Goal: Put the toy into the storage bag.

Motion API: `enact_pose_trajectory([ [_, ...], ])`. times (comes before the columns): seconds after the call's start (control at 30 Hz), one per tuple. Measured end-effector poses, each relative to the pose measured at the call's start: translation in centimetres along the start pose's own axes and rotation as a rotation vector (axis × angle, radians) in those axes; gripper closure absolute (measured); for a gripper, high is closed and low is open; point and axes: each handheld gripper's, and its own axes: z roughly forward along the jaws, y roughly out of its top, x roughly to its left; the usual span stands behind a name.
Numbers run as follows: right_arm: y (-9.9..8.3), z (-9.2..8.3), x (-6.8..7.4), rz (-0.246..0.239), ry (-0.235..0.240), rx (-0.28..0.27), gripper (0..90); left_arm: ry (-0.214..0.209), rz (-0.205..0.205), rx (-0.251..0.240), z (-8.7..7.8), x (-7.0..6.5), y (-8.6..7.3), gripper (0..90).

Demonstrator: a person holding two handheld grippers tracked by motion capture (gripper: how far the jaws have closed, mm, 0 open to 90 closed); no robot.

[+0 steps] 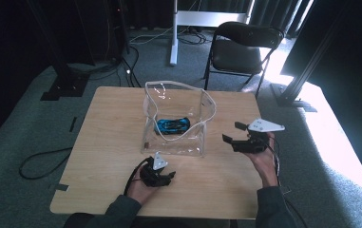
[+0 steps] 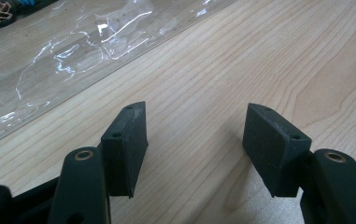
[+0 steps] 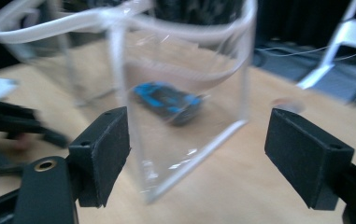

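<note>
A clear plastic bag [image 1: 195, 107] with a white rim stands open in the middle of the wooden table [image 1: 107, 137]. A blue and black toy car [image 1: 171, 126] lies inside it on the bottom. My left gripper [image 1: 169, 178] rests low near the table's front edge, just in front of the bag, open and empty; its jaws stand wide apart over bare wood [image 2: 194, 135], with the bag's wall [image 2: 73, 60] beyond. My right gripper [image 1: 231, 133] is held above the table to the bag's right, open and empty [image 3: 196, 156], facing the bag [image 3: 185, 74] and the car [image 3: 168, 100].
A black folding chair [image 1: 240, 47] stands behind the table. Black frame posts [image 1: 307, 66] flank the table's far corners. A cable loop [image 1: 41, 161] lies on the carpet to the left. Bare tabletop lies left of the bag.
</note>
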Motion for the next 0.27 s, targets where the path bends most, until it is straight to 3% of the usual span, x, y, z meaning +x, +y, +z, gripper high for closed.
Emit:
enact_pose_trajectory([
  [0.07, -1.8, -0.1, 0.5, 0.055, 0.022, -0.008, 21.5, 0.0, -0.001, -0.001, 0.0, 0.0, 0.0, 40.6],
  [0.13, -3.5, 0.0, 1.1, 0.061, -0.009, 0.015, 21.4, 0.0, -0.002, 0.0, 0.0, 0.0, 0.0, 40.6],
  [0.17, -4.3, 0.3, 1.2, 0.079, 0.003, 0.03, 21.3, 0.0, 0.001, 0.002, 0.0, 0.0, 0.0, 40.6],
  [0.2, -5.0, 0.6, 1.4, 0.081, 0.003, 0.056, 20.8, -0.001, 0.001, 0.002, 0.0, 0.0, 0.0, 40.6],
  [0.27, -6.3, 1.2, 1.9, 0.053, -0.044, 0.123, 20.2, 0.0, 0.001, 0.002, 0.0, 0.0, 0.0, 40.6],
])
